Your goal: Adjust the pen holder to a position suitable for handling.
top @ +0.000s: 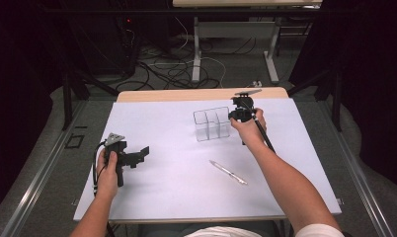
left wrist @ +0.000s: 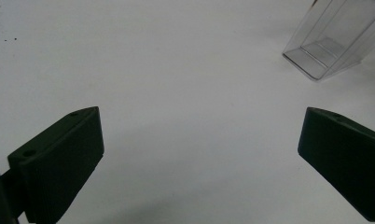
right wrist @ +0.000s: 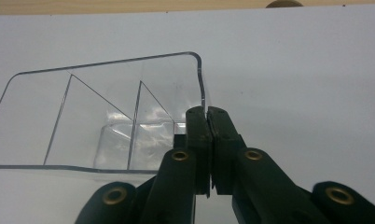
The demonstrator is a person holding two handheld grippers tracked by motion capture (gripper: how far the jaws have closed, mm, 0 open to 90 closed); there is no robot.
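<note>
Clearly the clear plastic organizer (top: 211,124) was the thing in play: it stood upright on the white sheet (top: 177,192), toward the far middle of the table, its compartments empty as far as I could see. My right gripper (right wrist: 207,112) had its jaws pinched together on the organizer's thin right-hand wall at the rim. A pen (top: 228,173) lay loose on the sheet nearer to me, well apart from the organizer. My left gripper (top: 143,153) hung off to the left with its jaws spread wide, holding nothing. I judged the risk to be that slick, thin wall slipping from the pinch, or the light box tipping if I pulled sideways.
</note>
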